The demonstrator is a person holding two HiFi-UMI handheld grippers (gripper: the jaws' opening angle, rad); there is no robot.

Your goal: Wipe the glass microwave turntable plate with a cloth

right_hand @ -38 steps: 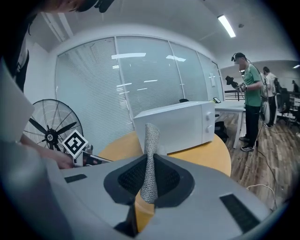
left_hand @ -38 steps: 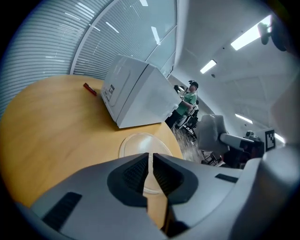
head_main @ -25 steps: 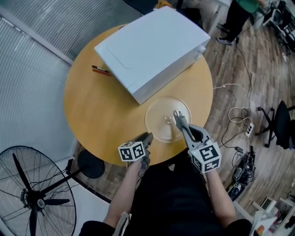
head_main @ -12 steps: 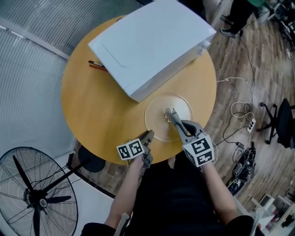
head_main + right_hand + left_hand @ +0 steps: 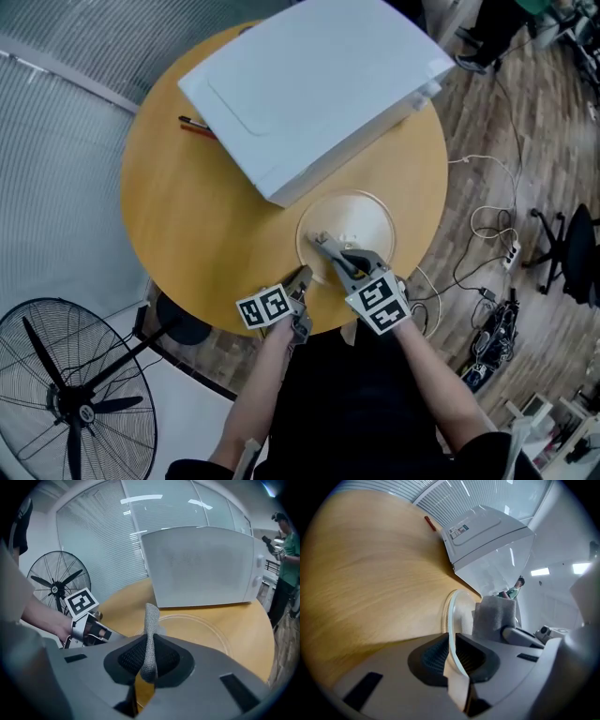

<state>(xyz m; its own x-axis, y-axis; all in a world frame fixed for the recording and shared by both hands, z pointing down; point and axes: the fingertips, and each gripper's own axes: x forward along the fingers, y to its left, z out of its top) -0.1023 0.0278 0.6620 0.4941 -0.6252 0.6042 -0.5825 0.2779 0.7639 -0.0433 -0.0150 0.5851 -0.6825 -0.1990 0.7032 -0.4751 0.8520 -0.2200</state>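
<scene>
The glass turntable plate (image 5: 361, 225) lies flat on the round wooden table (image 5: 197, 216), just in front of the white microwave (image 5: 309, 84). My left gripper (image 5: 302, 278) is at the plate's near-left edge. In the left gripper view its jaws are closing, with the plate's rim (image 5: 452, 616) pinched between the pads of that gripper (image 5: 452, 651). My right gripper (image 5: 321, 241) reaches over the plate's left part. It is shut on a grey cloth (image 5: 151, 634), which stands up folded from between the jaws of that gripper (image 5: 149, 660). The cloth (image 5: 494, 616) hangs close above the plate (image 5: 201, 630).
A red and black pen (image 5: 195, 127) lies left of the microwave. A standing fan (image 5: 66, 394) is on the floor at lower left. Cables and a power strip (image 5: 487, 225) lie on the floor to the right. A person (image 5: 286, 550) stands beyond the microwave.
My right gripper has swung left and lower across the plate with the cloth in it. The left gripper has stayed at the plate's near-left rim.
</scene>
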